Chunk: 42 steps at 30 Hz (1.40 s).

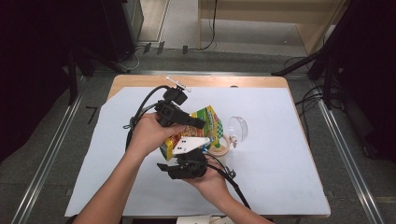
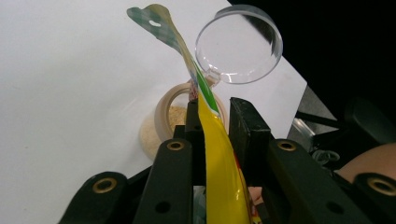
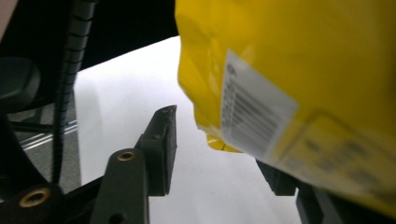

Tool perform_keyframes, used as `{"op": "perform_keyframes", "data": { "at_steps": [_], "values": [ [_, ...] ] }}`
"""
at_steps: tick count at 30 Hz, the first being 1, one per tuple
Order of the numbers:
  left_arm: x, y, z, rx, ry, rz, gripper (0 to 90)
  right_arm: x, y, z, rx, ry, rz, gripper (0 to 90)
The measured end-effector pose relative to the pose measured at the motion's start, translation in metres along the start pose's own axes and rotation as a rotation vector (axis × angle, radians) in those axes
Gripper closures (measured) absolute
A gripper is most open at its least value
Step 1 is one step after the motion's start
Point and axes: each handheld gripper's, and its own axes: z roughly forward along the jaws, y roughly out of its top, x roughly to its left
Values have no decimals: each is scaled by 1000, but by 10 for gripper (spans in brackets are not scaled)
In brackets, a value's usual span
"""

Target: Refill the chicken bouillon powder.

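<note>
Snack pouch [image 1: 211,125]: yellow, green-edged, held above table centre, between both grippers; barcode label facing the right gripper view [image 3: 254,116]; sealed top edge with hang hole rising toward 12 o'clock in the left gripper view [image 2: 205,98].

Left gripper [image 1: 198,123]: at 9 o'clock of pouch in the high view, carried in left hand [image 1: 149,133]. Jaws narrow, pouch edge sandwiched between them; left pad against the film, slight gap visible at the right pad, so clamping pressure cannot be told for certain.

Right gripper [image 3: 219,154]: at 6 o'clock of pouch in the high view [image 1: 187,165], carried in right hand [image 1: 212,179], grey plate on top. Jaws about half spread, pouch's lower corner hanging between them, near pad clear of the film; far pad partly hidden behind pouch.

Tape roll [image 1: 218,147]: beige, flat on sheet, at 5 o'clock of pouch, just beside it.

Magnifier lens [image 1: 237,128]: clear, round, at 3 o'clock of pouch, near tape roll.

White sheet [image 1: 289,154]: covering wooden table [image 1: 140,80].
</note>
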Motion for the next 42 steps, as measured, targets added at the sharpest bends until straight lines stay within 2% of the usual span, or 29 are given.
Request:
{"op": "perform_keyframes", "data": {
  "at_steps": [6,11,14,17,24,29,34,39,42],
  "values": [
    [4,-5,-4,6,-18,-8,818,1,-5,2,-8,30,20,497],
    [6,-10,-7,20,-11,7,846,1,-11,3,-3,33,29,482],
    [8,-13,-7,27,-16,0,850,0,-15,3,0,36,37,482],
    [11,-15,-7,26,-34,-25,853,-2,-17,3,9,32,39,479],
    [15,-19,-10,28,-52,-41,856,-2,-20,5,24,16,34,474],
    [15,-22,-15,25,-55,-22,862,-1,-22,4,18,7,29,472],
    [17,-23,-17,26,-65,-21,868,-2,-23,5,15,-1,15,473],
    [19,-25,-19,23,-64,-14,871,-3,-25,5,12,0,20,472],
    [22,-25,-18,27,-50,-32,870,-6,-24,3,-1,-6,21,472]
  ]
}}
